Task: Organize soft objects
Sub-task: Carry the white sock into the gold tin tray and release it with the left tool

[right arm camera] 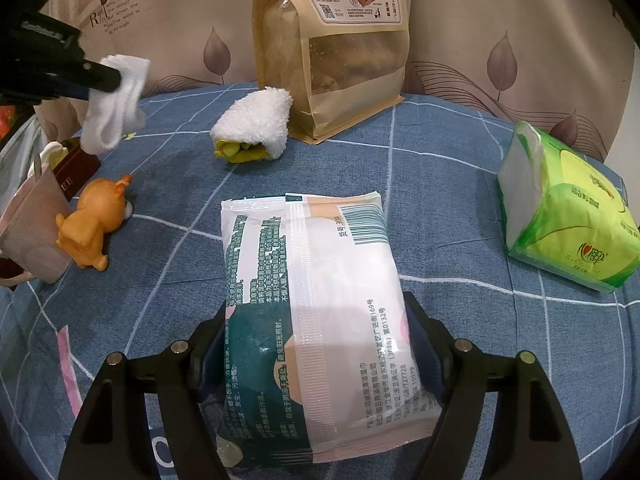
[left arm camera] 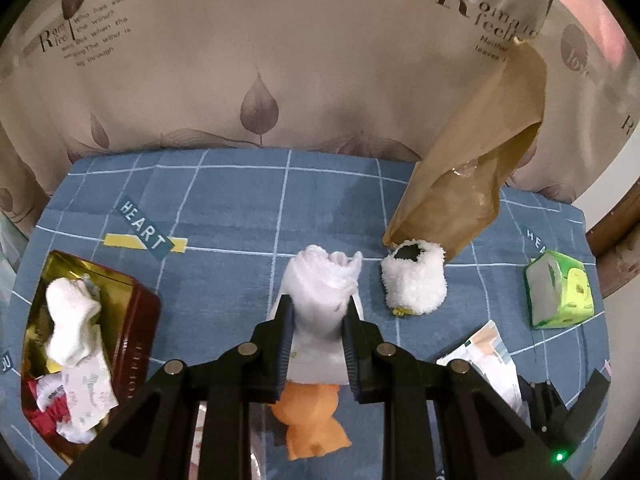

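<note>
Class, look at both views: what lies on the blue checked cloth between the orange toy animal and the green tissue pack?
The white wet-wipes packet, between the right gripper's fingers; the right wrist view shows it.
</note>
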Motion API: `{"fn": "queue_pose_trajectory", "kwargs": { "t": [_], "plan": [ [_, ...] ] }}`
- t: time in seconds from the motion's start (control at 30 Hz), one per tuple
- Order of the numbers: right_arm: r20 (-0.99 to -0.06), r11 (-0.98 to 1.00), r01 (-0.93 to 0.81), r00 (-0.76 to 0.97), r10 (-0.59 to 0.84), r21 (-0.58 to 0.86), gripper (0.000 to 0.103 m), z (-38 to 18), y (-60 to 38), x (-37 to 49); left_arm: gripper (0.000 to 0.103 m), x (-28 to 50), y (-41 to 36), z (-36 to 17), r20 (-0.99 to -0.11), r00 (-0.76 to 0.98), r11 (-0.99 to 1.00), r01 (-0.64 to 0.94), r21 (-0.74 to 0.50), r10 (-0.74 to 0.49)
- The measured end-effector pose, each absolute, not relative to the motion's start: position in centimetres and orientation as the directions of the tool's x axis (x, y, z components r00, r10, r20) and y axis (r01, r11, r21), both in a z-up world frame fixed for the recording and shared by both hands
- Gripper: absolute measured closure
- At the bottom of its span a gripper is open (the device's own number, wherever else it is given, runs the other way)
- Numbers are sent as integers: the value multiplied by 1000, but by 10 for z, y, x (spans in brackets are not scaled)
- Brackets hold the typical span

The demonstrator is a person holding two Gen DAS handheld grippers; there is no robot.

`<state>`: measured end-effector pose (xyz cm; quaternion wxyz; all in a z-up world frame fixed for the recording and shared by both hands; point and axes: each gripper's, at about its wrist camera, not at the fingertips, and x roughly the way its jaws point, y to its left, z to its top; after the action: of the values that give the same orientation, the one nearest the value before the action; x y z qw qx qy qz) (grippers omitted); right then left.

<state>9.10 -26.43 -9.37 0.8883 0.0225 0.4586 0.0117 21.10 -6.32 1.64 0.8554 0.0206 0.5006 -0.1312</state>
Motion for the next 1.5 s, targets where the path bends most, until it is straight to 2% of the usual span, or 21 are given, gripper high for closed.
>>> {"fn": "queue_pose_trajectory", "kwargs": {
  "t": [0.63, 1.1, 1.5],
  "plan": [
    [-814, 999, 0, 579, 40, 49, 28, -94, -264, 91, 80, 189, 7, 63, -831, 540, 983, 178, -40, -132],
    [-815, 999, 0, 578, 37, 46, 28, -94, -263, 91, 80, 186, 96, 51, -842, 540, 1000, 22, 17, 3],
    [-815, 999, 0, 578, 36, 44, 28, -94, -264, 91, 80, 187, 152, 33, -858, 510, 996, -84, 25, 65]
  ]
}}
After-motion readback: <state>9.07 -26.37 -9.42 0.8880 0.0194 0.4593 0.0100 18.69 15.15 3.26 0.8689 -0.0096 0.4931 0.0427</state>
